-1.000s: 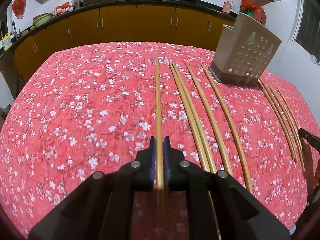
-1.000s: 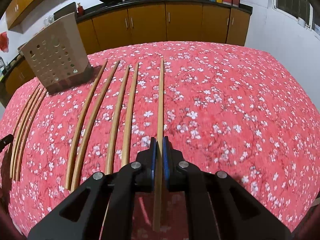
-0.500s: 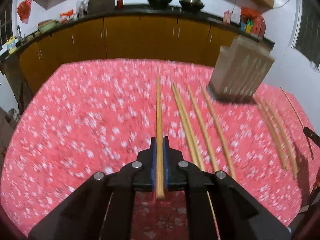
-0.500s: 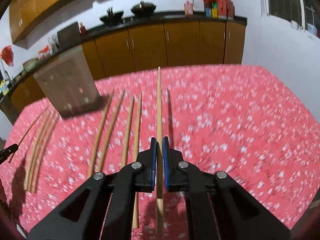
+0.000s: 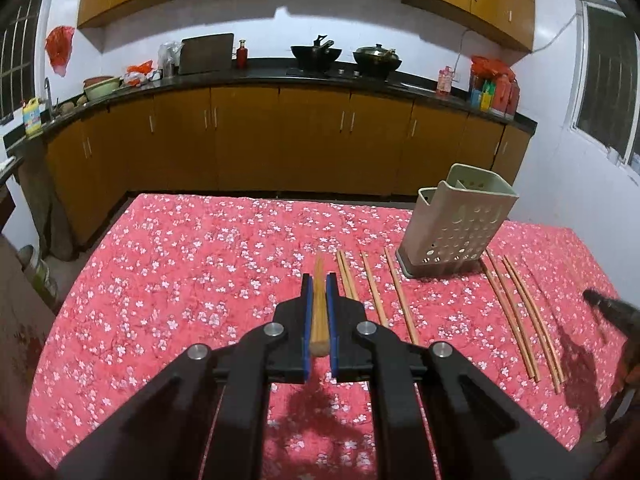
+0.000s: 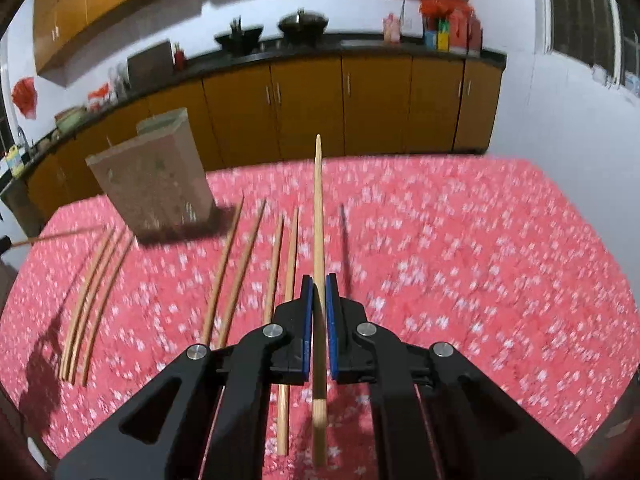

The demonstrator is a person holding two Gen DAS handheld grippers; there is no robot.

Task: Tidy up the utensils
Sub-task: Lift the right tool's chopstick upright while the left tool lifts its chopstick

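Note:
My left gripper (image 5: 319, 280) is shut on a wooden chopstick (image 5: 319, 304), held well above the red floral table (image 5: 180, 280) and pointing away, foreshortened. My right gripper (image 6: 319, 280) is shut on another chopstick (image 6: 318, 216), lifted above the table (image 6: 460, 260) with its tip pointing toward the cabinets. A beige perforated utensil holder (image 5: 456, 224) stands at the right in the left wrist view and at the left in the right wrist view (image 6: 154, 176). Several chopsticks (image 5: 394, 292) lie on the cloth beside it, and they also show in the right wrist view (image 6: 232, 272).
More chopsticks (image 5: 520, 312) lie right of the holder. The other gripper shows at the right edge in the left wrist view (image 5: 612, 312). Brown kitchen cabinets (image 5: 280, 140) and a counter with pots stand beyond the table's far edge.
Both grippers have risen from the table, each lifting its chopstick off the cloth. The views now sit much higher and the left chopstick tilts more steeply.

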